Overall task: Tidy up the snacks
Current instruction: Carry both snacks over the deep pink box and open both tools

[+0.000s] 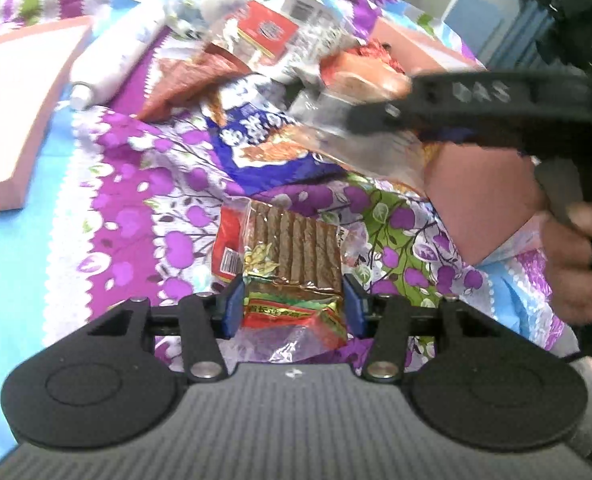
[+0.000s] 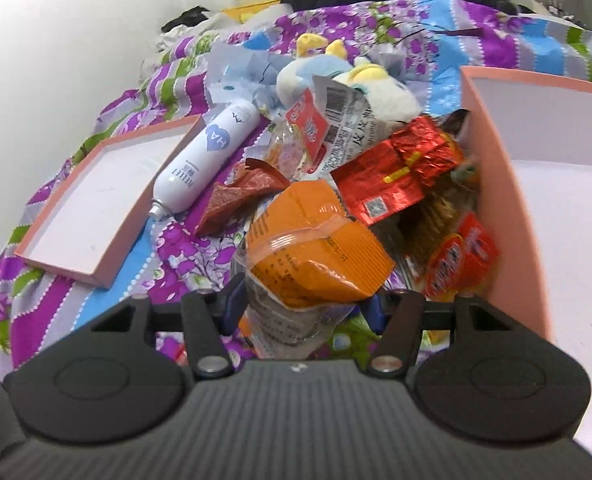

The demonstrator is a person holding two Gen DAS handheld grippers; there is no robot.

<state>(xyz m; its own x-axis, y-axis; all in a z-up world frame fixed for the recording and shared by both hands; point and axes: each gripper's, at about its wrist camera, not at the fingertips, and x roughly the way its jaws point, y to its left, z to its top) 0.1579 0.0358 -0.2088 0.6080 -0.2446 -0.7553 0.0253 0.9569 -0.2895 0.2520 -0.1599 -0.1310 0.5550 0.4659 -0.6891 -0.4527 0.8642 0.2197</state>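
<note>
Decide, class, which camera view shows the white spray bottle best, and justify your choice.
The right wrist view: the white spray bottle lies whole and sharp beside the shallow pink tray, its label readable. The left wrist view shows it blurred, its upper end lost among the snacks.

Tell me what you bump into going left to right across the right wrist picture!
Shallow pink box lid → white spray bottle → crumpled brown-red wrapper → orange snack packet held in the jaws → shiny red packet → tall pink box.
</note>
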